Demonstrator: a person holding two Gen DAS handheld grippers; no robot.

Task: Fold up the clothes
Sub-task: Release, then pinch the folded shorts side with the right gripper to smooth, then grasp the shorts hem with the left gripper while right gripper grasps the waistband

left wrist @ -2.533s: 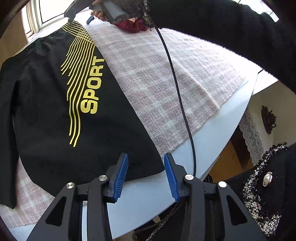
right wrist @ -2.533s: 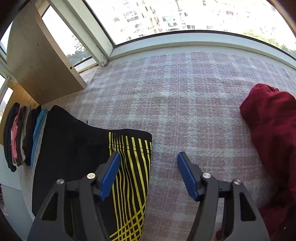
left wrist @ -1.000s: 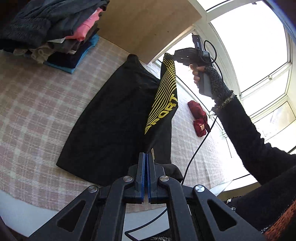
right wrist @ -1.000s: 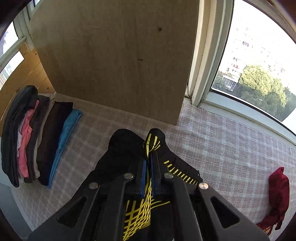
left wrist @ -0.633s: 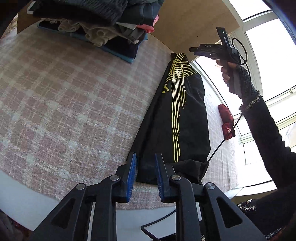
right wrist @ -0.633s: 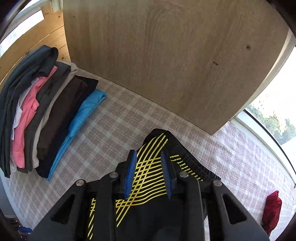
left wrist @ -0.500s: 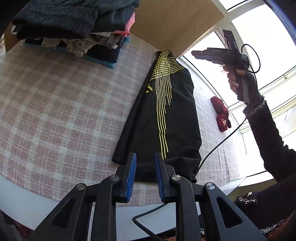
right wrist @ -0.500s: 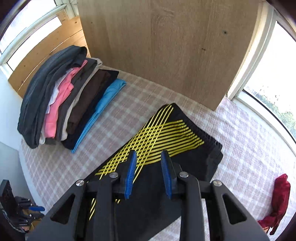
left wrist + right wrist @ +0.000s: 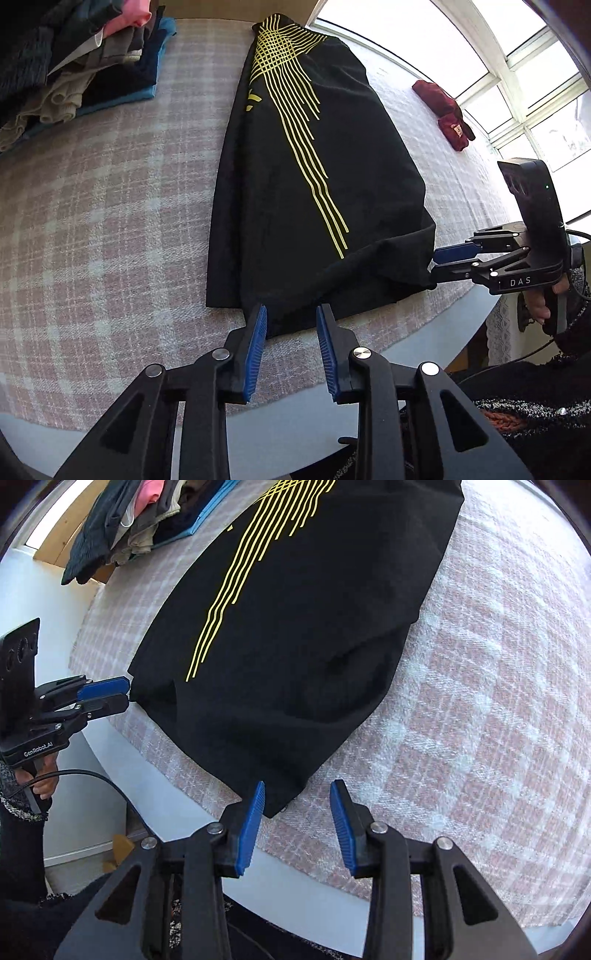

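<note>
Left wrist view: a black garment (image 9: 314, 177) with thin yellow printed stripes is seen folded lengthwise into a long band, laid flat on a pink-and-white checked cloth (image 9: 103, 221) that covers a white table (image 9: 458, 332). The garment runs from the near table edge to the far side, where the stripes cross in a grid. Its near hem is bunched into a soft roll toward the right.

The left gripper (image 9: 290, 347) is held just above the near hem, its blue pads parted by a narrow gap; the jaws have just been opening, and nothing is pressed between them. The right gripper (image 9: 437, 262) is seen at the garment's near right corner, gripped by a hand (image 9: 543, 302) in a dark sleeve; its jaws have also just been opening.

In the right wrist view, the right gripper (image 9: 295, 823) is shown narrowly open over the garment's near corner (image 9: 284, 797), the pads not clamped on the fabric.

A stack of folded clothes (image 9: 85, 62) in grey, pink, beige and blue is placed at the far left. A dark red garment (image 9: 443, 110) lies at the far right, beside bright windows (image 9: 517, 66).
</note>
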